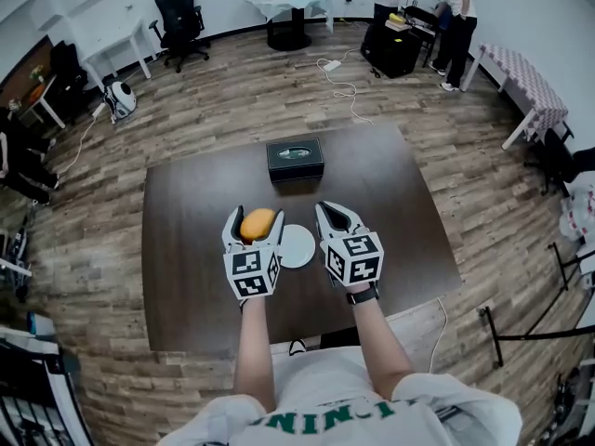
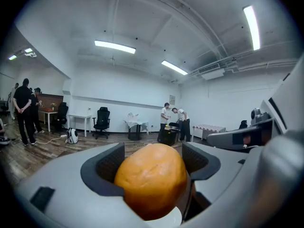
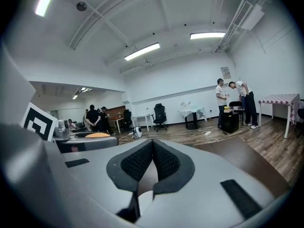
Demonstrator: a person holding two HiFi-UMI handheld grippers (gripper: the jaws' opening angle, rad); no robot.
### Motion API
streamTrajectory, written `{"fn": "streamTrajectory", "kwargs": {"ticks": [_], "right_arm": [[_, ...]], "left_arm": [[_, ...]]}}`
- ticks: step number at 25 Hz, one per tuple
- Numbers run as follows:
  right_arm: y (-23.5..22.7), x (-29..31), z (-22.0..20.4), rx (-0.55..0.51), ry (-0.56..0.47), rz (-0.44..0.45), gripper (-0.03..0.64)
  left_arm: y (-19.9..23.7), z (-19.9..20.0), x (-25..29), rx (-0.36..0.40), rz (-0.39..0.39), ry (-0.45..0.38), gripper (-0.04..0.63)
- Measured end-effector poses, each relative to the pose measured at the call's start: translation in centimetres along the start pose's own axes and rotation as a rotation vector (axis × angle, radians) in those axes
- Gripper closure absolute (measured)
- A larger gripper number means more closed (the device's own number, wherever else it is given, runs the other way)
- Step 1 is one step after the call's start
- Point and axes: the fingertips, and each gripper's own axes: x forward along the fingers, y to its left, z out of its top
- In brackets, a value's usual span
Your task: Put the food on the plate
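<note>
Green lettering on the white shirt (image 1: 409, 400) cannot be read clearly.

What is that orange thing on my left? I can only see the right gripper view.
Observer: A bun. The left gripper is pinching it between its pads.
Operator: Where should it go?
Observer: The head view shows a white plate on the table, between that gripper and the right gripper.
Operator: Is anything else on the table?
Observer: A dark box, past the plate near the far edge.
</note>
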Motion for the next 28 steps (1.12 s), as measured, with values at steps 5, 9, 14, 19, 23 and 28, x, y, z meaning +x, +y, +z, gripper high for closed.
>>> {"fn": "streamTrajectory", "kwargs": {"ticks": [5, 9, 14, 19, 23, 28], "right_arm": [[-2.6, 2.8, -1.8, 0.029, 0.051, -0.002, 0.601], [-4.0, 5.0, -4.0, 0.052, 0.101, -0.01, 0.601], [-5.4, 7.3, -6.9, 0.072, 0.157, -0.02, 0.601], [-6.6, 9.0, -9.7, 0.078, 0.211, -0.028, 0.601], [-7.5, 10.0, -11.7, 0.093, 0.247, -0.031, 0.601], [-8.0, 10.3, -14.2, 0.107, 0.283, -0.026, 0.601]], "left_arm": [[0.1, -3.0, 3.9, -0.022, -0.001, 0.074, 0.209], [0.6, -6.4, 6.4, -0.031, -0.015, 0.145, 0.209], [0.1, -11.1, 9.2, -0.041, -0.053, 0.226, 0.209], [-0.3, -16.0, 11.4, -0.04, -0.086, 0.298, 0.209], [-1.0, -19.6, 12.8, -0.014, -0.115, 0.337, 0.21], [-1.6, -23.2, 13.7, -0.04, -0.115, 0.353, 0.21]]}}
